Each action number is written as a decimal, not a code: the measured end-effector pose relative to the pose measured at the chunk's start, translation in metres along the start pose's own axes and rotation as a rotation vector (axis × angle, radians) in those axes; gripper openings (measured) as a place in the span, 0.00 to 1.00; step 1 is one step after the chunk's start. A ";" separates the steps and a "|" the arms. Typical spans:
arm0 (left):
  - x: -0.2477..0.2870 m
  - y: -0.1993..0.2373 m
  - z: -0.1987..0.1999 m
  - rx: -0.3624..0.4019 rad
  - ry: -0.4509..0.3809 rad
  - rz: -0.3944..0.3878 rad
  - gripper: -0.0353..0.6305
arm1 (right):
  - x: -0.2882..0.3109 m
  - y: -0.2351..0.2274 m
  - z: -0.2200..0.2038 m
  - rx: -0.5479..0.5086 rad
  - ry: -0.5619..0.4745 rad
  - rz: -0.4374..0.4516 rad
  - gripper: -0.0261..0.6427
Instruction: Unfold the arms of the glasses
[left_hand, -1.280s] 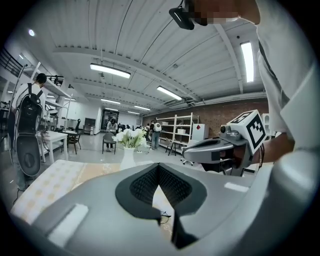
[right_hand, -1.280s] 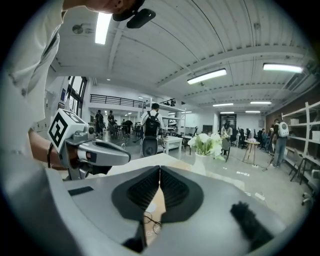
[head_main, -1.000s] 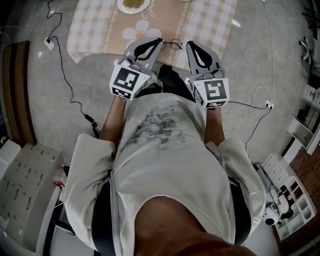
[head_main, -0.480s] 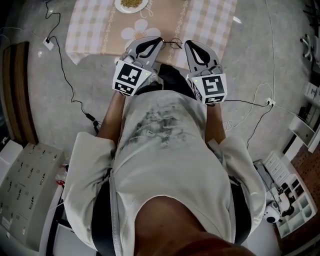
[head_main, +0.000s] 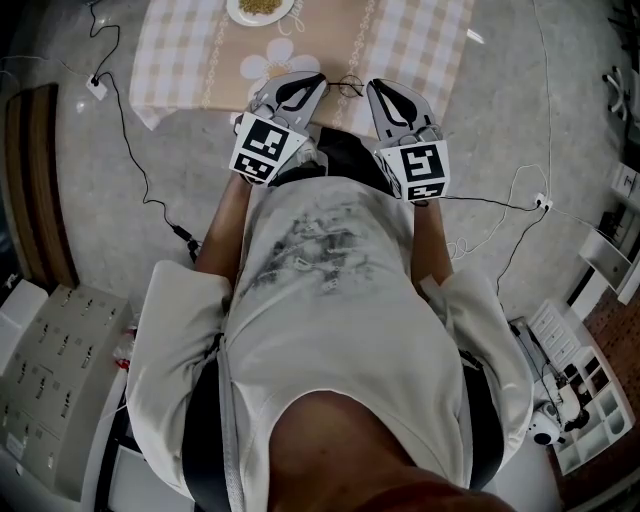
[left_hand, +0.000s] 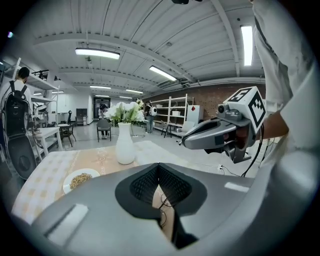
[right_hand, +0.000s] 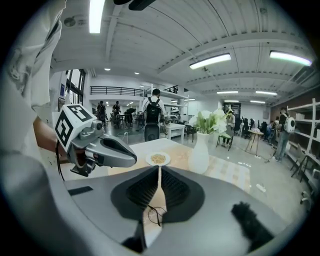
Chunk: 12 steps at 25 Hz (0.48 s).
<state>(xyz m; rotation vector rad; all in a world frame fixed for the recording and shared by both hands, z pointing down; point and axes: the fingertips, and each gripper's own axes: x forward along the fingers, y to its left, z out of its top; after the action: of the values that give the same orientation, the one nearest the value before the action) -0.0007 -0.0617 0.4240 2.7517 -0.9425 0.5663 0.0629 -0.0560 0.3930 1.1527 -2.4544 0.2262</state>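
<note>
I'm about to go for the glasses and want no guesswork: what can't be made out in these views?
1. Glasses, head view: too small and thin to tell whether the arms are folded.
2. Glasses, both gripper views: the shut left tongs and right tongs hide all but a sliver of wire.
3. Plate, head view: cut off by the top edge.
</note>
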 end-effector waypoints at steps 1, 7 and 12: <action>0.002 0.000 -0.003 0.000 0.007 -0.002 0.07 | 0.001 0.000 -0.002 -0.001 0.006 0.002 0.07; 0.010 0.001 -0.016 -0.003 0.046 -0.019 0.09 | 0.007 -0.002 -0.014 -0.005 0.038 0.009 0.07; 0.018 0.001 -0.026 0.002 0.079 -0.039 0.10 | 0.013 -0.003 -0.025 -0.013 0.069 0.020 0.08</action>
<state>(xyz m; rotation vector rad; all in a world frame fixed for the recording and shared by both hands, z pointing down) 0.0045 -0.0648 0.4555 2.7210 -0.8694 0.6643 0.0653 -0.0590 0.4213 1.0967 -2.4049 0.2509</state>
